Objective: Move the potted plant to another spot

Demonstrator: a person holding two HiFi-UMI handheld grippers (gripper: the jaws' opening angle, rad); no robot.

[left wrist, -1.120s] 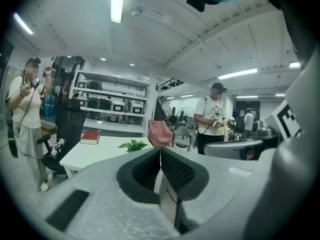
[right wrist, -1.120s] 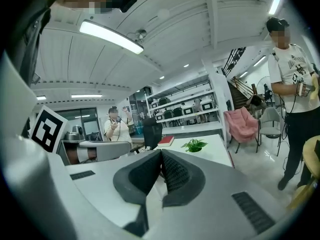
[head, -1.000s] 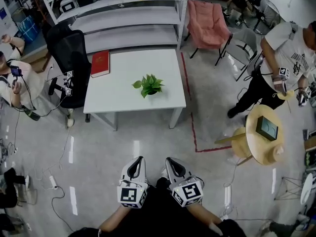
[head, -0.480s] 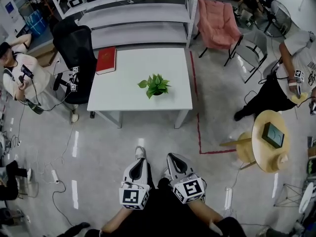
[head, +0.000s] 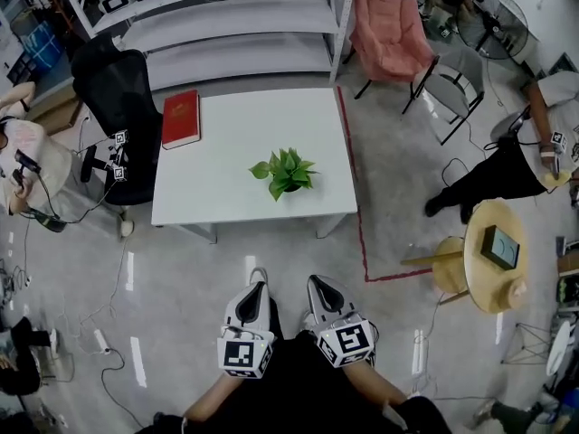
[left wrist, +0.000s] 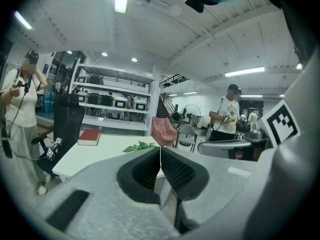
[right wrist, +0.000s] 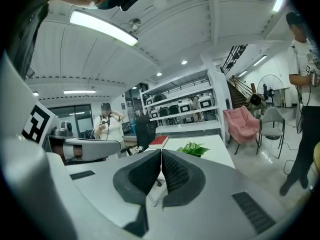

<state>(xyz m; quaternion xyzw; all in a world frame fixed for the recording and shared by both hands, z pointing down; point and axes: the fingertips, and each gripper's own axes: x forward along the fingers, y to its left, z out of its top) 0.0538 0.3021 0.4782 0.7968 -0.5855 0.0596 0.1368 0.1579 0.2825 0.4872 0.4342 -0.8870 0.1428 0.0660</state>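
Head view: leafy potted plant (head: 286, 174) upright on white table (head: 226, 143).

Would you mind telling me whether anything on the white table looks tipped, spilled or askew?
Nothing stands out: the potted plant stands upright on the table, and the red book lies flat at its far-left corner.

Bright, even ceiling strip light (right wrist: 102, 28); glare streaks on floor (head: 131, 274); fisheye vignette in gripper views.
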